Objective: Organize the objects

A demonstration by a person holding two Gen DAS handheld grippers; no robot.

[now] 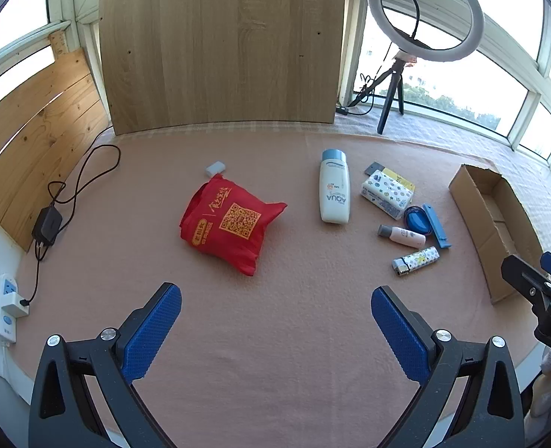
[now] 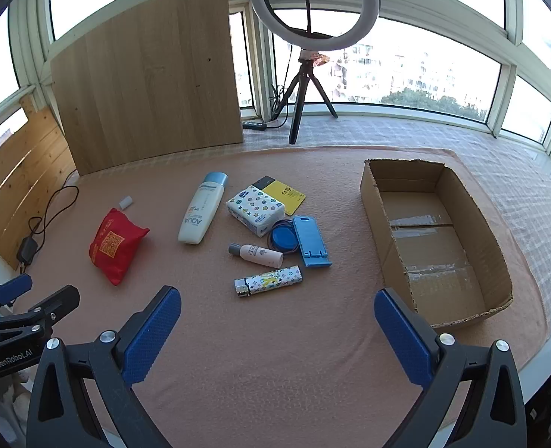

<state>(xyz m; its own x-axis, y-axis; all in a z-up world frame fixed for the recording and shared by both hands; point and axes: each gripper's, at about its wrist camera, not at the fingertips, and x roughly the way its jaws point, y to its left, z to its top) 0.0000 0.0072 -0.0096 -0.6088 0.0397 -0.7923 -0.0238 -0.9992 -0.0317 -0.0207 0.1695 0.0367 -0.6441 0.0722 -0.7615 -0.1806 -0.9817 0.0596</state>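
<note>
A red pouch (image 1: 234, 226) (image 2: 115, 244) lies on the pink cloth, with a small white case (image 1: 215, 168) (image 2: 126, 202) behind it. A white AQUA bottle (image 1: 334, 191) (image 2: 201, 209), a tissue pack (image 2: 256, 206), a yellow card (image 2: 285, 194), a blue round case (image 2: 283, 238), a blue phone stand (image 2: 310, 242), a small pink bottle (image 2: 257, 254) and a patterned lighter (image 2: 268, 280) (image 1: 416, 260) lie together. An open cardboard box (image 2: 374, 220) (image 1: 477, 224) sits to their right. My left gripper (image 1: 275, 332) and right gripper (image 2: 277, 332) hover open near the front edge, holding nothing.
A wooden board (image 1: 223, 44) leans at the back, with a slatted panel (image 1: 33, 142) on the left. A ring light on a tripod (image 2: 313, 18) stands behind the cloth. A black adapter with cable (image 1: 47, 224) and a white power strip (image 1: 5, 306) lie at left.
</note>
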